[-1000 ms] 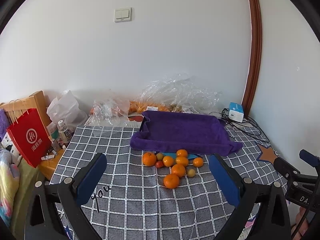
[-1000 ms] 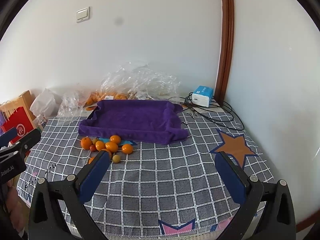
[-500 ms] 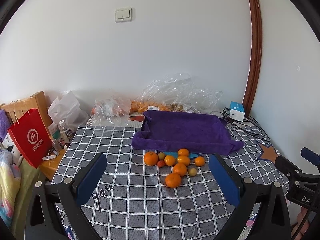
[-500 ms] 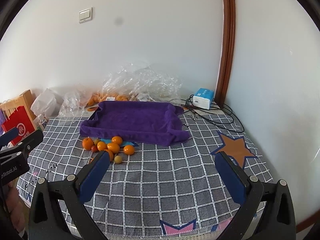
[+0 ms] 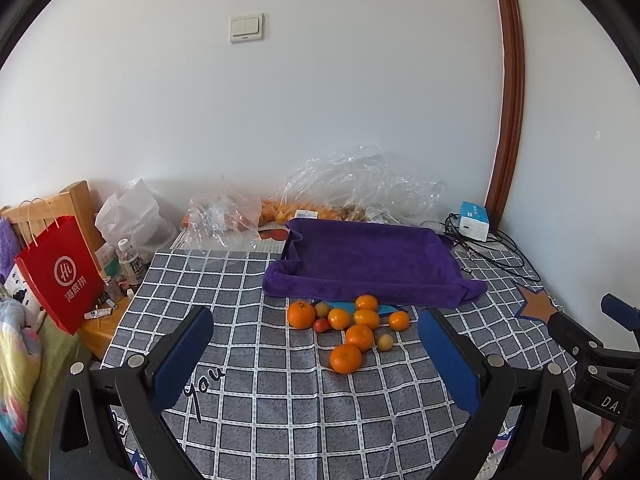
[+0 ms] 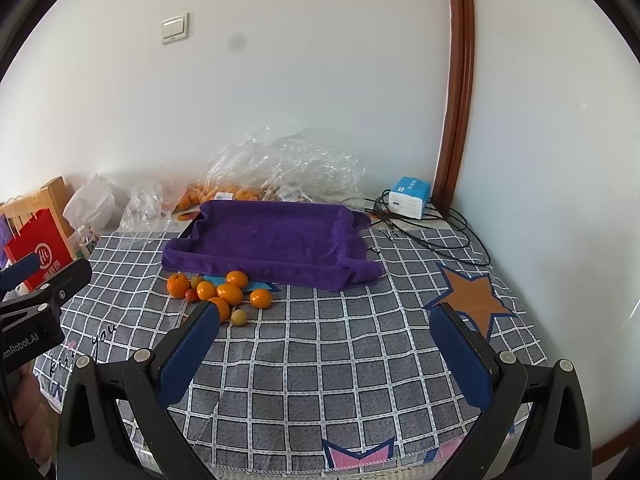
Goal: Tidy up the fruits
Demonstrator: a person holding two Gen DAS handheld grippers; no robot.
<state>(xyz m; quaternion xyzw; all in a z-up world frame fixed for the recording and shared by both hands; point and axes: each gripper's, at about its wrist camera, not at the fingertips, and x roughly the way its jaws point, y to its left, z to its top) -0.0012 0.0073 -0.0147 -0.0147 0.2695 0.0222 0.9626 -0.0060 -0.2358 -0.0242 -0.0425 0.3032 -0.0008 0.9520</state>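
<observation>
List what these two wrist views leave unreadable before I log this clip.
- Orange fruit at the wall: left wrist view, clear crinkled plastic bags cover it; count unclear.
- Nearest orange mandarin: right wrist view, partly behind the right claw.
- What the purple towel-lined tray sits on: hidden by the towel, both views.
- Light blue flat item: left wrist view, mostly under fruit and towel.

tablecloth (image 5: 280, 392): "you" | left claw (image 6: 24, 344): "enRobot.AI" | red bag (image 5: 60, 276): "Hi" logo
</observation>
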